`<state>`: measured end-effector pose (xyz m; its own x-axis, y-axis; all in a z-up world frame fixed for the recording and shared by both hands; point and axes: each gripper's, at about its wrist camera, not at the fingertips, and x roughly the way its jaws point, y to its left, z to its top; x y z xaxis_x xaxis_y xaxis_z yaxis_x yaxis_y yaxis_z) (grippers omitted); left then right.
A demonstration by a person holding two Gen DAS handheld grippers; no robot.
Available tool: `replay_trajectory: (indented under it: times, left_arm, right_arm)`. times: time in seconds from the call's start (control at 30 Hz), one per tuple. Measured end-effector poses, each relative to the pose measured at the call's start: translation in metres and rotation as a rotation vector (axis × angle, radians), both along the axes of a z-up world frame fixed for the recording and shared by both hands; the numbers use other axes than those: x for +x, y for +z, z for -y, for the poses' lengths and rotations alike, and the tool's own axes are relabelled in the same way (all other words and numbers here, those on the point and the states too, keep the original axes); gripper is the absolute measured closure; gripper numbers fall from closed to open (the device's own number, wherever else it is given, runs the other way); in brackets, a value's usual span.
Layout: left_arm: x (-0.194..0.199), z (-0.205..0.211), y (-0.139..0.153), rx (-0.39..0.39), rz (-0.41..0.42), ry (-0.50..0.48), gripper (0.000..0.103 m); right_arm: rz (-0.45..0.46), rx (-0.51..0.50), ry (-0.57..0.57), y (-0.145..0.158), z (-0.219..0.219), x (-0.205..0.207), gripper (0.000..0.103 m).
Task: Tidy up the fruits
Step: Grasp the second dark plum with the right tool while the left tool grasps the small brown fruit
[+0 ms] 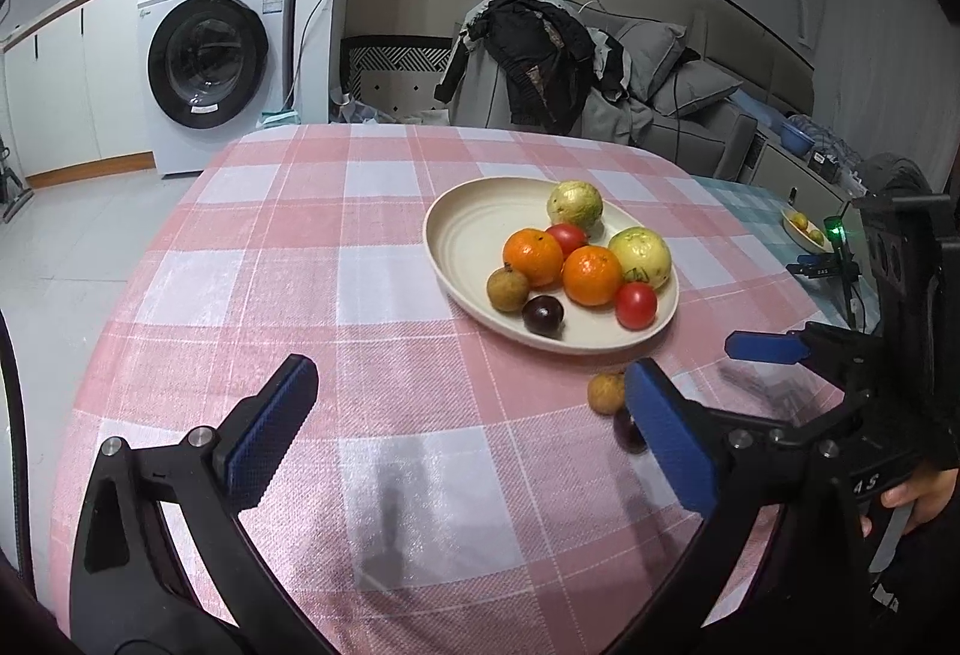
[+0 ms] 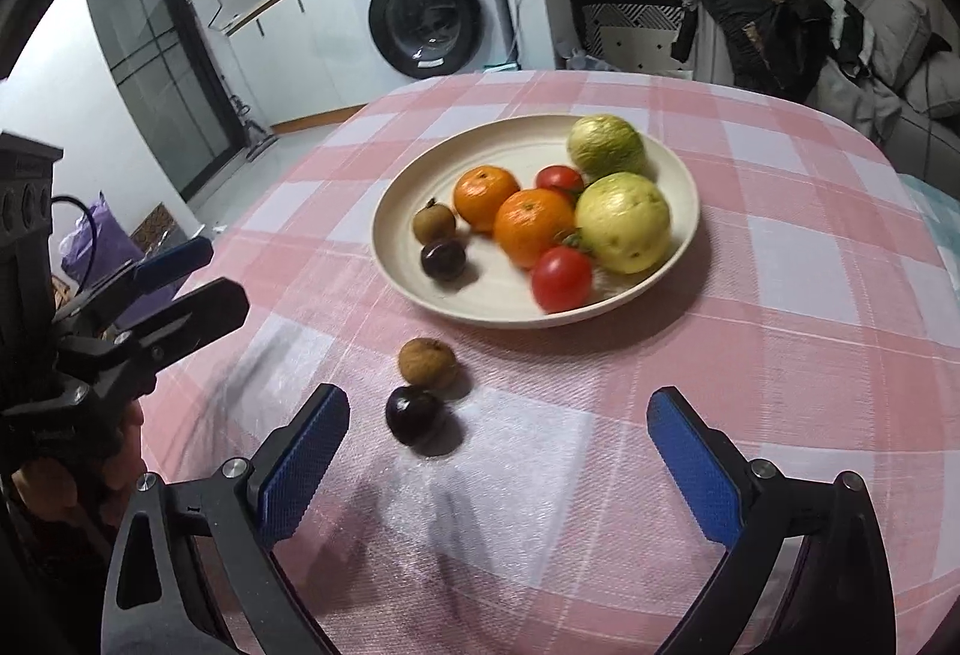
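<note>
pink-and-white checked tablecloth (image 2: pixel 780 355), cream plate (image 2: pixel 420 259), orange tangerines (image 2: pixel 531 226), red tomatoes (image 2: pixel 561 277), blue-padded jaws

Legible only: the letters "A S" in pale print on the black body of the right gripper (image 1: pixel 684 391), near the holding hand (image 1: pixel 918 493). On the washing machine (image 1: pixel 207 55), brand mark, panel print and stickers too small and blurred to read. Elsewhere, nothing readable.
</note>
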<state>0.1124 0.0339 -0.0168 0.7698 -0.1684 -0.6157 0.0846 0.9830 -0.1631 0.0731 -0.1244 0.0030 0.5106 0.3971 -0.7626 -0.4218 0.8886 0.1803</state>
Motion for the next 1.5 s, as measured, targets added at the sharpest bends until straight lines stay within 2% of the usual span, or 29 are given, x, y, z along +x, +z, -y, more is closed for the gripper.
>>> replay_trajectory:
  times: [0.27,0.33,0.47,0.63,0.77,0.93,1.1,1.23,1.5]
  left_arm:
    - [-0.001,-0.003,-0.006,-0.019,-0.012,-0.006,0.001]
    - [0.000,-0.003,-0.007,-0.019,-0.012,-0.006,0.001]
    - [0.000,-0.004,-0.007,-0.026,-0.012,-0.006,0.001]
    - [0.001,-0.003,-0.009,-0.028,-0.015,-0.007,0.001]
    - [0.001,-0.003,-0.009,-0.030,-0.015,-0.008,0.001]
    - [0.002,-0.003,-0.011,-0.031,-0.020,-0.007,0.001]
    - [0.002,-0.004,-0.012,-0.035,-0.023,-0.003,0.001]
    - [0.002,-0.004,-0.012,-0.036,-0.025,-0.003,0.001]
    - [0.006,-0.001,-0.014,-0.037,-0.037,-0.007,0.001]
  right_arm:
    - [-0.036,-0.015,0.043,-0.010,-0.014,-0.001,0.007]
    - [-0.051,-0.001,0.058,-0.013,-0.016,0.000,0.018]
    - [-0.059,0.010,0.092,-0.015,-0.022,-0.002,0.025]
    - [-0.068,0.021,0.127,-0.017,-0.029,-0.005,0.044]
    - [-0.066,0.020,0.149,-0.017,-0.032,-0.008,0.048]
    - [-0.065,0.015,0.157,-0.019,-0.034,-0.009,0.061]
    - [-0.062,-0.001,0.145,-0.021,-0.037,-0.008,0.066]
    - [-0.056,-0.014,0.144,-0.022,-0.039,-0.007,0.076]
    - [-0.026,0.013,0.146,-0.014,-0.031,-0.012,0.076]
